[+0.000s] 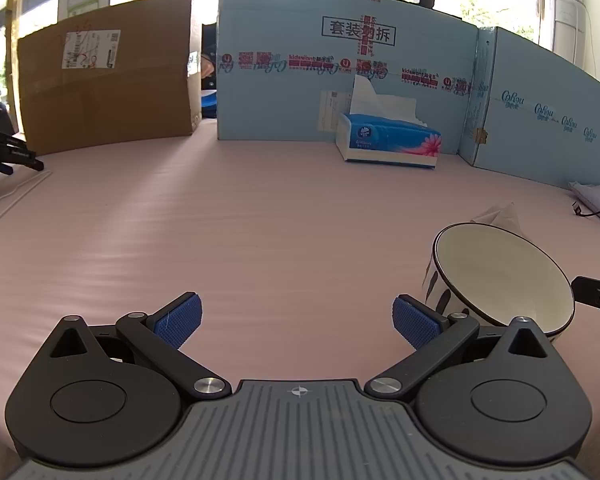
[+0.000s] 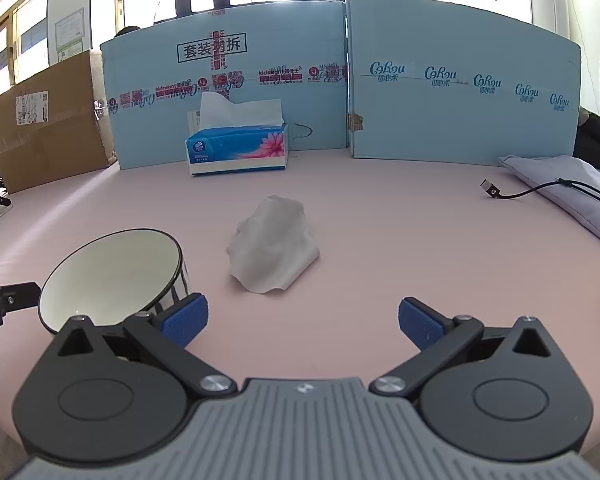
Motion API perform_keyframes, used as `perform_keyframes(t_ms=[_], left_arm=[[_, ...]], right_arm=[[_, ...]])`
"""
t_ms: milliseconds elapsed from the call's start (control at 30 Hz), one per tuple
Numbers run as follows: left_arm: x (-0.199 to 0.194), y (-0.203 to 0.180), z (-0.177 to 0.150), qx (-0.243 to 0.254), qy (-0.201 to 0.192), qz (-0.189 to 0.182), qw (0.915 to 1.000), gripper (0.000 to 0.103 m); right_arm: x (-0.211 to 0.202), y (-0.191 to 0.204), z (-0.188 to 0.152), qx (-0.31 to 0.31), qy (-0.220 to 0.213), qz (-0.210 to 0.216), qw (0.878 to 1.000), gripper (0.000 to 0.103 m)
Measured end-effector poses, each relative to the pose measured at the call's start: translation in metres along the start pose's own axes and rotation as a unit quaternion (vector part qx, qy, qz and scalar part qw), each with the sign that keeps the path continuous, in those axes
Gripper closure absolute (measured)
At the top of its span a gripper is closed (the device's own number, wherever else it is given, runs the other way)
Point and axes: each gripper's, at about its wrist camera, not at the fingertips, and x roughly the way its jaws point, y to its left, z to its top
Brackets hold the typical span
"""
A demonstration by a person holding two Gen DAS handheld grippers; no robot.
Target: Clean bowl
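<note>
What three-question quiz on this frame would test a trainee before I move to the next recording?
1. True or false: the left gripper grips the bowl.
2. What lies crumpled on the table ahead of the right gripper? A) tissue B) sponge C) glove
3. Fill in: a sheet sticks up from the ____ box by the blue cardboard.

Key: 1 false, both grippers' fingers are spread and hold nothing; 2 A, the tissue; 3 tissue box.

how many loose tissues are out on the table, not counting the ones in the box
1. A crumpled tissue lies on the pink table, between the bowl and the tissue box. Others could be hidden behind the bowl.
</note>
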Motion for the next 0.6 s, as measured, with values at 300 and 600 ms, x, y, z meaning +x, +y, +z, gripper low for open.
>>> perform_keyframes(t_ms=[300,600], left_arm=[[0.0016,0.0013,0.0016,0.002,0.001,-0.002,1.0000,0.000],[0.0013,0.0009,0.0022,0.003,0.001,-0.003,1.0000,0.000]], right_arm=[[0.0002,-0.0009,-0.0001,0.003,-0.002,-0.001,1.000,0.000],[-0.0009,-0.0028,0.0000,0.006,-0.003,-0.003,1.000,0.000]])
